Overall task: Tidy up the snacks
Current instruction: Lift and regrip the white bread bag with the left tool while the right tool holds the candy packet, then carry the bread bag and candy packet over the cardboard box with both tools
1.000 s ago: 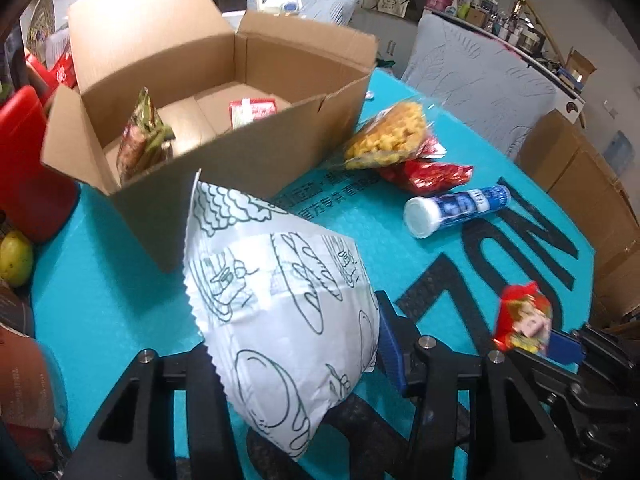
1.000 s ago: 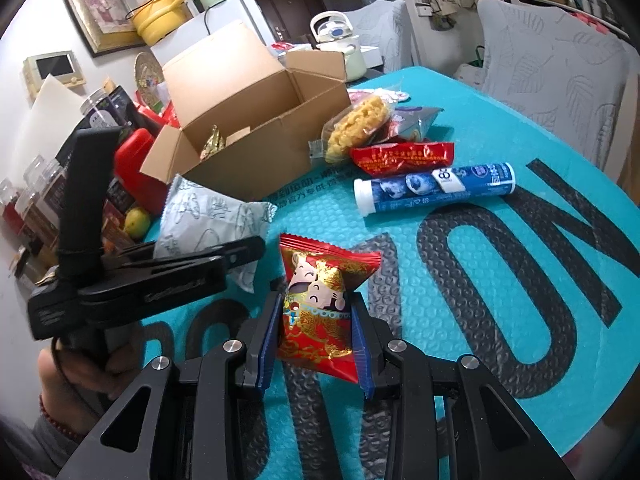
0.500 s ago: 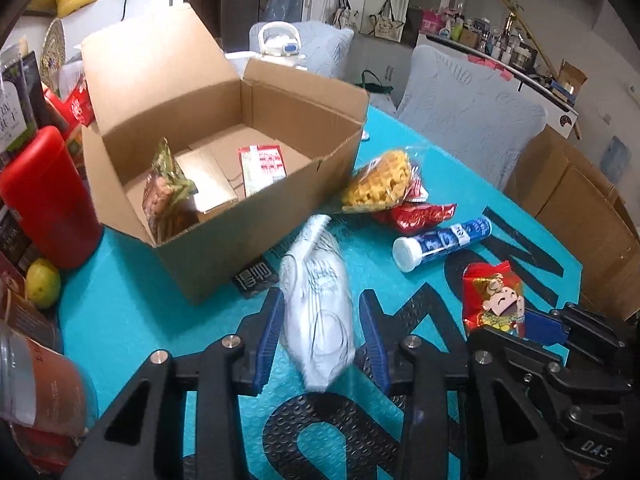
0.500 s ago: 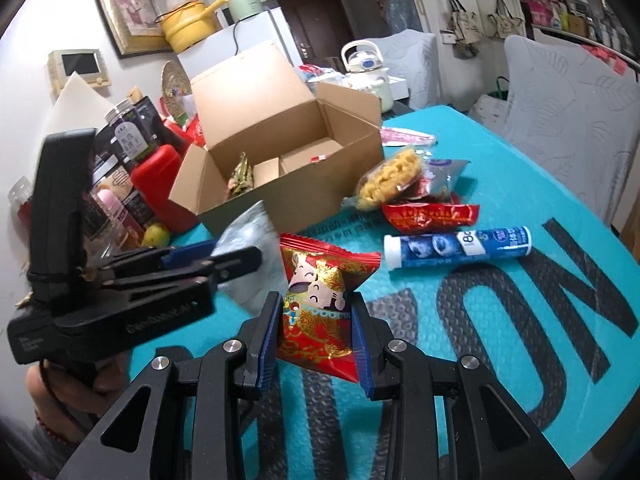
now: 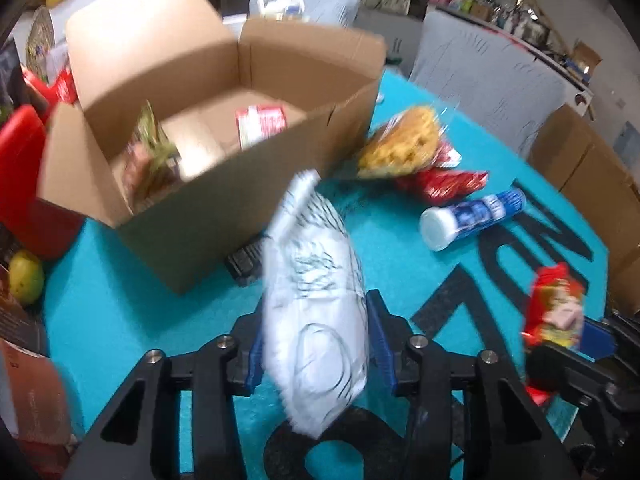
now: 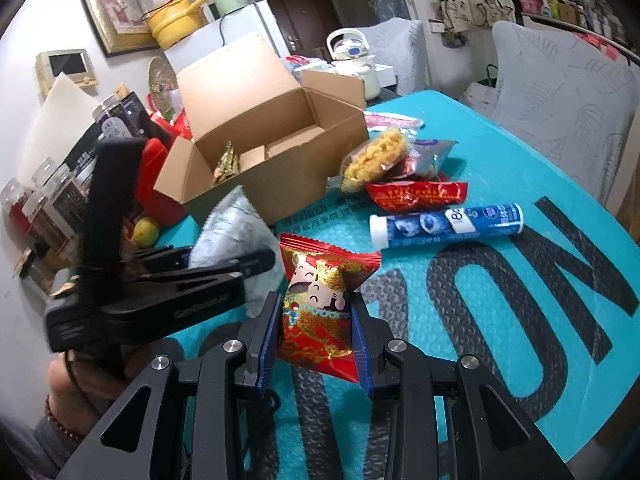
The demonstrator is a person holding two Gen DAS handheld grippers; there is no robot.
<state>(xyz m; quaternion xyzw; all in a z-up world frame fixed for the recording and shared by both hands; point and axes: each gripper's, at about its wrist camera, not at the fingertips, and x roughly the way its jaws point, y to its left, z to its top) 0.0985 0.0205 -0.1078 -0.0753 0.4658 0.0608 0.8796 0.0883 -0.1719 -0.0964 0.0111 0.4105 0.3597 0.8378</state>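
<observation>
The left gripper [image 5: 316,344] clamps the white bag [image 5: 316,312] – blurred, apparently lengthwise – nearer the open box [image 5: 224,184] than the right gripper [image 6: 316,344], clamped on the red packet [image 6: 320,312].

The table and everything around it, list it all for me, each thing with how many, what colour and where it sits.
Table mat: one, teal with dark letters, under everything.
Cardboard box: one, brown, flaps open, far left of the mat.
Packets in the box: two, one red and white, one green and brown.
Yellow snack bag: one, right of the box.
Red flat packet: one, in front of the yellow bag.
Blue tube: one, white cap, lying flat.
Red container: one, left of the box.
Yellow-green fruit: one, near the red container.
Left gripper: black, closed on the white printed bag.
Right gripper: black, closed on the red and gold packet.
</observation>
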